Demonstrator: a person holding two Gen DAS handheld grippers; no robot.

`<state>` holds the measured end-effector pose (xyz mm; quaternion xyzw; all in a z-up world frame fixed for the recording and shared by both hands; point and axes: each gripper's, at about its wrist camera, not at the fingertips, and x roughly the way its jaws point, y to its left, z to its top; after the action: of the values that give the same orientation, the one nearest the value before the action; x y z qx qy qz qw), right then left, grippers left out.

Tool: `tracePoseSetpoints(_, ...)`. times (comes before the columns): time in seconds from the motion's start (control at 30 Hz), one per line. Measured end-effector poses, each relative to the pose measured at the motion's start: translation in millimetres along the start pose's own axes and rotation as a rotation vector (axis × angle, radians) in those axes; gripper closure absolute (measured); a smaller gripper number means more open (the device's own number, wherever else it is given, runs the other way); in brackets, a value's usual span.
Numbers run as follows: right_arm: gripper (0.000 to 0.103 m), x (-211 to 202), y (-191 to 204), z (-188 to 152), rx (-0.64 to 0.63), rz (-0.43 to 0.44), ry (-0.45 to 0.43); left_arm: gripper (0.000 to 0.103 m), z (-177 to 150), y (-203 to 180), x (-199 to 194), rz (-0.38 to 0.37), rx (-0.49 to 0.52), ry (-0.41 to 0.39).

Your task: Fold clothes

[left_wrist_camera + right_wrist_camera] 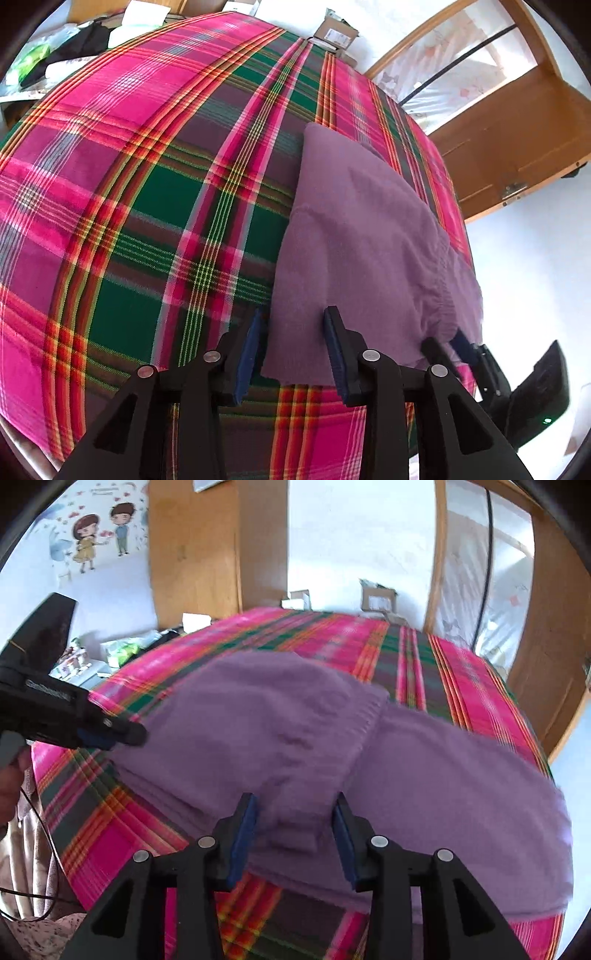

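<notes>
The purple garment (354, 236) lies on the plaid bed (129, 206), partly doubled over, one layer overlapping another. Both tools stand spread at its 6 o'clock hem: left tool (295, 350), right tool (295, 834). It looks mid-fold; further folds seem left.

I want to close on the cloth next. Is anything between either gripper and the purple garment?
Nothing visible. The left gripper is open with the purple garment edge already between its fingers; the right gripper is open over the garment's near edge. Only the plaid bedspread lies beneath.
</notes>
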<state>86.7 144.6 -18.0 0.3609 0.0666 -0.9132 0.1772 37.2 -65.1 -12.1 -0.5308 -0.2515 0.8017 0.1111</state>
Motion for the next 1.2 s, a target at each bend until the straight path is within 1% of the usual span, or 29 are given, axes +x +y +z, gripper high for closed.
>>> tracePoseSetpoints(0.1,0.061,-7,-3,-5,0.024,0.008,-0.008,0.066,-4,4,-5,-0.006,0.010,0.001)
tracePoseSetpoints(0.17,0.061,-12,-6,-8,0.040,0.014,-0.014,0.066,-2,-1,1,-0.013,0.009,0.002)
tracePoseSetpoints(0.33,0.061,-24,-9,-15,0.072,0.029,-0.033,0.066,-2,3,0,-0.038,0.007,0.004)
tracePoseSetpoints(0.5,0.061,-30,18,-6,-0.004,0.068,-0.115,0.066,-2,9,-2,-0.053,0.011,0.009)
tracePoseSetpoints(0.6,0.061,-20,38,-1,-0.061,0.105,-0.091,0.066,0,10,0,-0.057,0.024,0.013)
tracePoseSetpoints(0.73,0.061,-3,62,4,-0.139,0.133,-0.054,0.066,8,14,3,-0.089,0.006,0.030)
tracePoseSetpoints(1.03,0.057,14,104,6,-0.317,0.189,-0.040,0.066,25,21,11,-0.170,-0.032,0.085)
tracePoseSetpoints(1.1,0.055,15,109,6,-0.334,0.185,-0.041,0.066,26,22,12,-0.190,-0.037,0.100)
tracePoseSetpoints(1.2,0.054,19,115,5,-0.352,0.154,-0.039,0.066,30,24,12,-0.217,-0.046,0.114)
